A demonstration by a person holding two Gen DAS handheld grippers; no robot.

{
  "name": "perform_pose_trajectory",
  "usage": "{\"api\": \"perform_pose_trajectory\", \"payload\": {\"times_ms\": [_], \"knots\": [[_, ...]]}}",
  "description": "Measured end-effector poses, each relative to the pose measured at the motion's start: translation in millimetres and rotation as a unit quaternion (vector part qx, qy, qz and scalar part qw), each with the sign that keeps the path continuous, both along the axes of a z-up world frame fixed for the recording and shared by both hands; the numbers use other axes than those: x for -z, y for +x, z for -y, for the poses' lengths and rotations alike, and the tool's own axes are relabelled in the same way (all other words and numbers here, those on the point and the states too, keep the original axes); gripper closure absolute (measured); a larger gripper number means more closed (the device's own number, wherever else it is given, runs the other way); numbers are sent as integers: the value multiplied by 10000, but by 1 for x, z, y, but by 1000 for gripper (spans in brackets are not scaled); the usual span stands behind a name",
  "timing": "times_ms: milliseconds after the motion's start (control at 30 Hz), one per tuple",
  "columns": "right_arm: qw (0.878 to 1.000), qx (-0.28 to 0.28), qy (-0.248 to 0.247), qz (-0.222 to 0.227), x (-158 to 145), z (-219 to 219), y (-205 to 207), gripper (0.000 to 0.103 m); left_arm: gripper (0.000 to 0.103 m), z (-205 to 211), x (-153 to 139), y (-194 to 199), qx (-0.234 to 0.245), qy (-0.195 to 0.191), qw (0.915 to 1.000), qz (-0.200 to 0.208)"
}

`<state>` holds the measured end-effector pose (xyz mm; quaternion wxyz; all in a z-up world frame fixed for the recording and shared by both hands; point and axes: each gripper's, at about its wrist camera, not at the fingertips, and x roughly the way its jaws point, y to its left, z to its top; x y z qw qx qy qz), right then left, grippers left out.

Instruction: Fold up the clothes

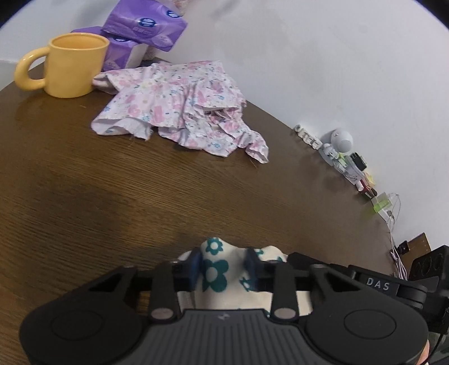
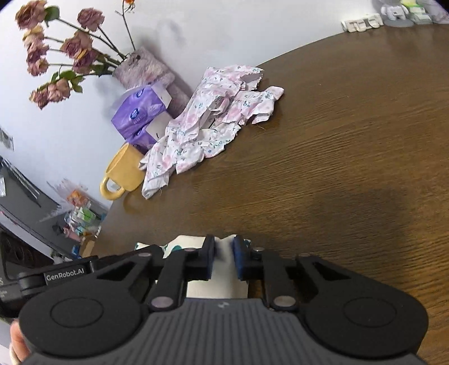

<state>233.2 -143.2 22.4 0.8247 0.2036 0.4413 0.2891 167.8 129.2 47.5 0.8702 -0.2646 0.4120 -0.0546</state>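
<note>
A cream cloth with teal flowers lies bunched between the blue pads of my left gripper, which presses on it from both sides just above the brown wooden table. My right gripper is closed narrowly on a white fold of the same cream cloth. The rest of this cloth is hidden under the gripper bodies. A crumpled pink floral garment lies loose at the far side of the table, and shows as the same pink garment in the right wrist view, apart from both grippers.
A yellow mug stands beside the pink garment, with purple tissue packs behind it. A vase of dried roses leans by the white wall. A small astronaut figure and several small items line the table's far edge.
</note>
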Motion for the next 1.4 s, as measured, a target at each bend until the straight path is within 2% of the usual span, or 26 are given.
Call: {"api": "perform_pose_trajectory", "payload": {"times_ms": [33, 67, 100, 167, 200, 233, 267, 300, 367, 400, 433, 467, 500, 533, 700, 733, 833, 900, 1033, 1167, 1333, 1400], "knots": [[10000, 5, 3, -38, -1, 1, 2, 81, 44, -2, -2, 0, 13, -24, 10000, 15], [10000, 24, 15, -47, -2, 3, 4, 71, 44, -2, -4, 0, 47, -30, 10000, 26], [10000, 46, 30, -47, -3, 4, 5, 66, 43, -1, -4, 1, 63, -23, 10000, 7], [10000, 74, 46, -46, -5, 5, 7, 66, 43, 1, -4, 3, 95, -9, 10000, -30], [9999, 63, 61, -50, -5, 4, 7, 66, 47, 2, -4, 4, 110, -2, 9999, -49], [9999, 48, 82, -55, -5, 3, 6, 66, 65, 3, -3, 5, 132, 17, 9999, -46], [9999, 33, 103, -60, -5, 2, 6, 69, 74, 5, -2, 6, 184, 50, 9998, -21], [9999, 19, 124, -65, -5, 1, 6, 80, 76, 7, -1, 6, 231, 59, 9997, -10], [10000, 14, 32, 10, -6, -1, 3, 84, 73, 5, 1, 5, 172, -8, 9998, 37], [10000, 26, -24, 64, -7, -1, 2, 83, 63, 1, 1, 2, 104, -129, 9999, 48], [10000, 41, 41, 35, -8, 2, 2, 82, 45, -4, 1, 0, 61, -271, 9996, 49], [9999, 58, 141, -17, -8, 6, 1, 76, 40, -8, 0, -5, 9, -398, 9992, 64], [9995, 60, 305, -63, -9, 13, -1, 65, 39, -12, -1, -10, -48, -455, 9989, 95], [9991, 54, 409, -46, -10, 18, -4, 62, 39, -13, -2, -15, -65, -413, 9991, 121], [9995, -61, 177, 253, -14, 30, -32, 60, 45, -16, 3, -20, -271, -350, 9990, 85], [9995, -65, 152, 258, -12, 30, -35, 60, 52, -18, 6, -18, -332, -402, 9986, 77], [9996, -39, 75, 284, -7, 26, -42, 60, 62, -23, 15, -13, -402, -593, 9974, 14], [9996, -66, 104, 260, -4, 23, -46, 60, 65, -24, 21, -12, -395, -723, 9966, -35], [9993, -106, 40, 346, -2, 14, -54, 60, 65, -26, 27, -14, -402, -829, 9957, -13], [9979, -111, -192, 608, -7, 4, -62, 60, 64, -30, 30, -16, -419, -982, 9943, 7], [9970, -212, -209, 717, -15, 11, -72, 60, 44, -21, 14, -34, -205, -664, 9976, 24], [9968, -273, -179, 731, -19, 18, -76, 58, 40, -16, 6, -44, -2, -534, 9986, 30]]}}
